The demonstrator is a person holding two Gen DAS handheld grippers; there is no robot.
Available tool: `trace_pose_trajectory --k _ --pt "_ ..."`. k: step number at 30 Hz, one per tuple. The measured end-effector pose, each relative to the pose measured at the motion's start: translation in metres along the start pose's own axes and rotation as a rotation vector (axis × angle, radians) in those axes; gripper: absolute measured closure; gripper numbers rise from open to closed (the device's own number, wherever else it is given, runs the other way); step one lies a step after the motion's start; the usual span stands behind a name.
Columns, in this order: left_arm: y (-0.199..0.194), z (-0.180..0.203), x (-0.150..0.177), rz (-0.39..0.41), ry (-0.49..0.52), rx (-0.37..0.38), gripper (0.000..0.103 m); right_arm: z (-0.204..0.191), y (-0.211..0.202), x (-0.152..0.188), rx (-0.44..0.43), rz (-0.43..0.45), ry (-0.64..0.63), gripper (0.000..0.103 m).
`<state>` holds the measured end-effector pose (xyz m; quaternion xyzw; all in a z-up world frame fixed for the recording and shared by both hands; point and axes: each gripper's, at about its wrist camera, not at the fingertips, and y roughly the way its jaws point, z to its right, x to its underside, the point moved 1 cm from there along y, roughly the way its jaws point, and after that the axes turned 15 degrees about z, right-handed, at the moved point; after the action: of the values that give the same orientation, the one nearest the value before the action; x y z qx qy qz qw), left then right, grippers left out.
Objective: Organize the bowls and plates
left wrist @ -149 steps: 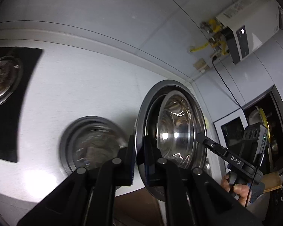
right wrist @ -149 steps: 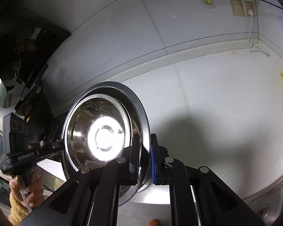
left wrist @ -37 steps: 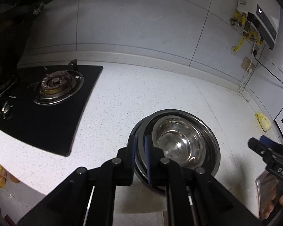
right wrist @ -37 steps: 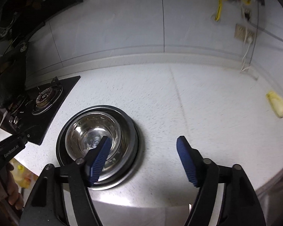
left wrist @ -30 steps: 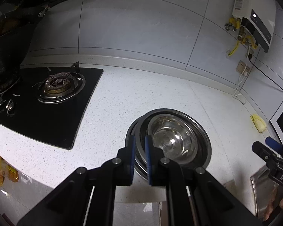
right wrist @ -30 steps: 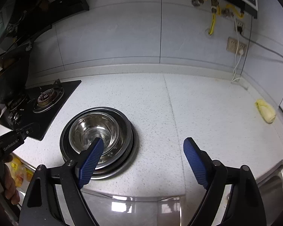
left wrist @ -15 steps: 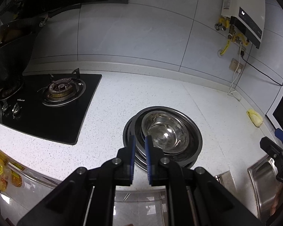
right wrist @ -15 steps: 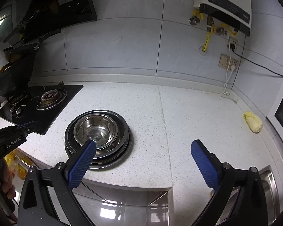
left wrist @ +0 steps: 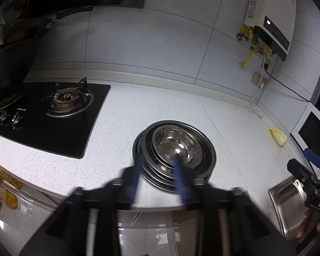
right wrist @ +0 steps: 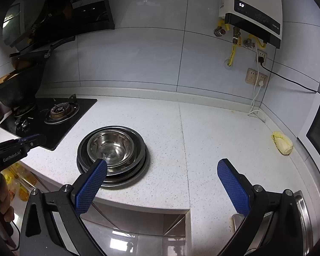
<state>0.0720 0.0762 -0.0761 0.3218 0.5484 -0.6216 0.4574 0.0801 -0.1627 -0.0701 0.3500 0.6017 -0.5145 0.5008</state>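
Note:
A stack of steel plates with a steel bowl nested on top sits on the white speckled counter. The stack and bowl also show in the right wrist view. My left gripper is blurred, its blue jaws apart and empty, just in front of the stack. My right gripper is wide open and empty, in front of the counter edge, to the right of the stack.
A black gas hob lies left of the stack, with a dark wok on it. A yellow sponge lies near the right wall. A steel sink is at the right. A water heater hangs on the wall.
Both grippers have pulled back and up from the stack. The left gripper's jaws, shut on the plate rim before, have opened and let it go.

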Motion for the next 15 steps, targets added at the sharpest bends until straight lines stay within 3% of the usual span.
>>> trace_pose_trajectory --k 15 --pt "-0.030 -0.006 0.000 0.002 0.000 -0.011 0.061 0.002 -0.025 -0.004 -0.028 0.012 0.040 0.002"
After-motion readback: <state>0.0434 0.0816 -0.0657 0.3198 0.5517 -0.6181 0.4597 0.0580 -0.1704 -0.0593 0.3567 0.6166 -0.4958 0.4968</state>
